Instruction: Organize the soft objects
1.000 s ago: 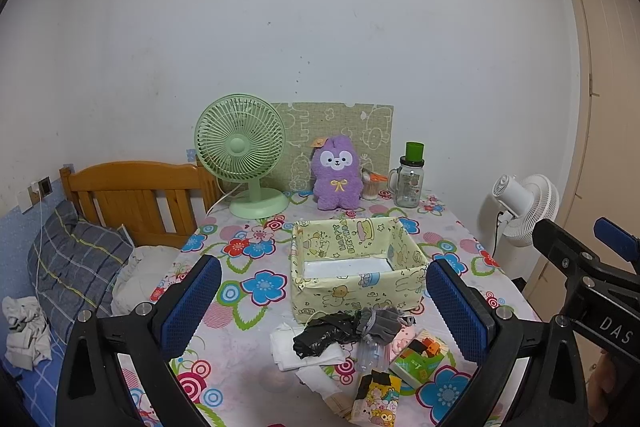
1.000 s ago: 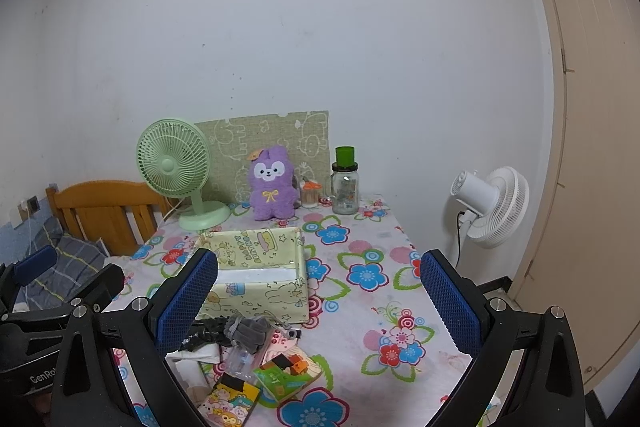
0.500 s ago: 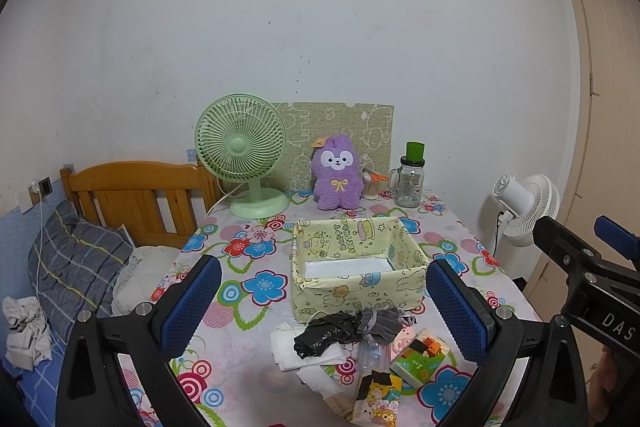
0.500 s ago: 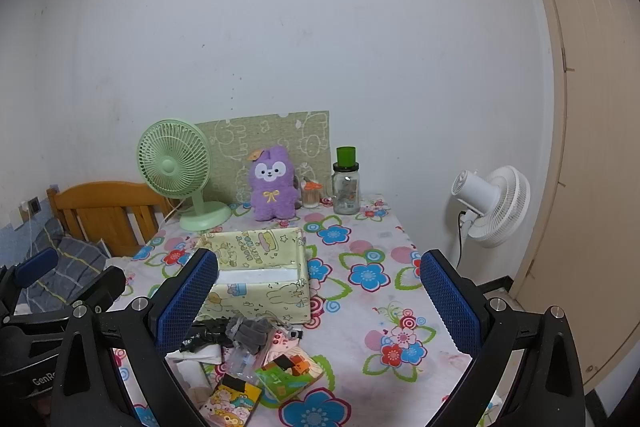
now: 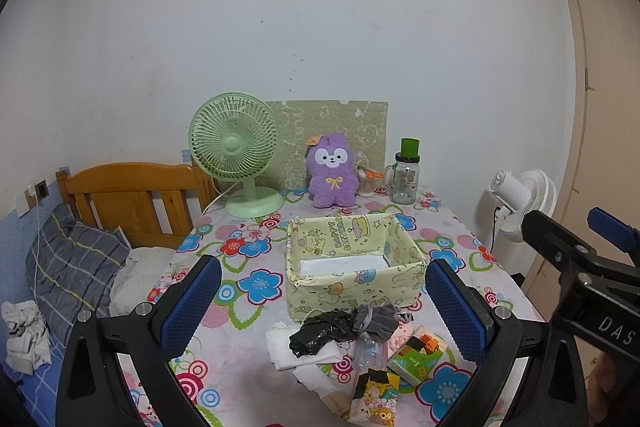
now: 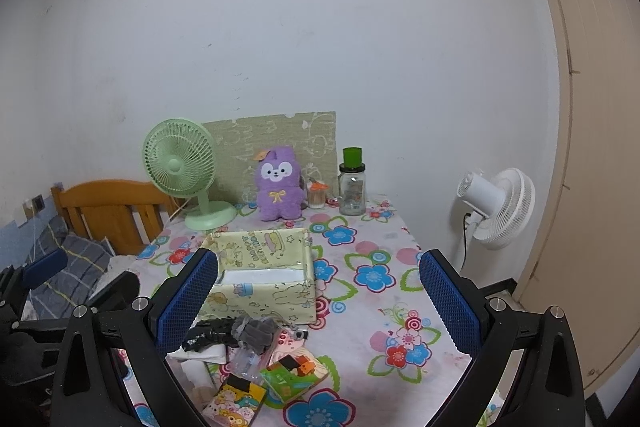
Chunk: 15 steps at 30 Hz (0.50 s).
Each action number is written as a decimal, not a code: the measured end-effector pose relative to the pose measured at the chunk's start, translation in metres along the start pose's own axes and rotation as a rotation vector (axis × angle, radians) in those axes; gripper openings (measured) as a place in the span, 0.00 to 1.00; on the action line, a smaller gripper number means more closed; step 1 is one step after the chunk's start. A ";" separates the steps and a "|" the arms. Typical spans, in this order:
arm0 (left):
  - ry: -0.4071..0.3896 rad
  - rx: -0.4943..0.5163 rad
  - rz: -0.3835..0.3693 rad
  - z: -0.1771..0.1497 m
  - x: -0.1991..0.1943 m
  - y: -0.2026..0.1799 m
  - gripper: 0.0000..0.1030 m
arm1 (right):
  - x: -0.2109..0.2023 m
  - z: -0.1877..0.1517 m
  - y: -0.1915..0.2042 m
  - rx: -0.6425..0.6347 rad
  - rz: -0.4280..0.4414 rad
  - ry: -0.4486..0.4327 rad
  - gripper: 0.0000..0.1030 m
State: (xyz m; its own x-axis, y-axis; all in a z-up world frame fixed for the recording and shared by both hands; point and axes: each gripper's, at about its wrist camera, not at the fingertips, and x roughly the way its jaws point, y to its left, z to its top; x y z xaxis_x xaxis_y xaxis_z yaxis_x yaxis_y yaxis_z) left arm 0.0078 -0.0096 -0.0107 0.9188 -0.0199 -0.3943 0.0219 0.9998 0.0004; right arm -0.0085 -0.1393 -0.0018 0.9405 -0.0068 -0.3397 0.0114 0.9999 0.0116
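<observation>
Both grippers just hovering over the messy tabletop (image 5: 248,267)

Left gripper (image 5: 320,311) and right gripper (image 6: 316,307) jaws wide open, holding nothing; grey sock (image 5: 376,317) sits beside the yellow box (image 5: 352,287).

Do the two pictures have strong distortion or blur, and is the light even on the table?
Left wrist view: fisheye bends the door frame and darkens the corners; sharp; soft even light on the table.
Right wrist view: same curved door frame, no motion blur, no glare on the glass jar.
</observation>
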 end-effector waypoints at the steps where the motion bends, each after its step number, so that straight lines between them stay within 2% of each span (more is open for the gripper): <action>1: 0.002 -0.001 -0.001 -0.001 0.001 0.000 0.99 | 0.001 0.000 0.001 0.000 0.002 0.002 0.99; 15: 0.059 -0.030 -0.004 -0.020 0.027 0.001 0.97 | 0.023 -0.020 0.005 0.001 0.005 0.046 0.97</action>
State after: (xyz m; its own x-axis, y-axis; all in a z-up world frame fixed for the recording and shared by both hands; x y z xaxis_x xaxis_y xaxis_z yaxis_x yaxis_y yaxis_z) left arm 0.0249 -0.0090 -0.0401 0.8938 -0.0244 -0.4478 0.0128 0.9995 -0.0289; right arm 0.0061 -0.1341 -0.0284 0.9240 -0.0006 -0.3825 0.0068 0.9999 0.0149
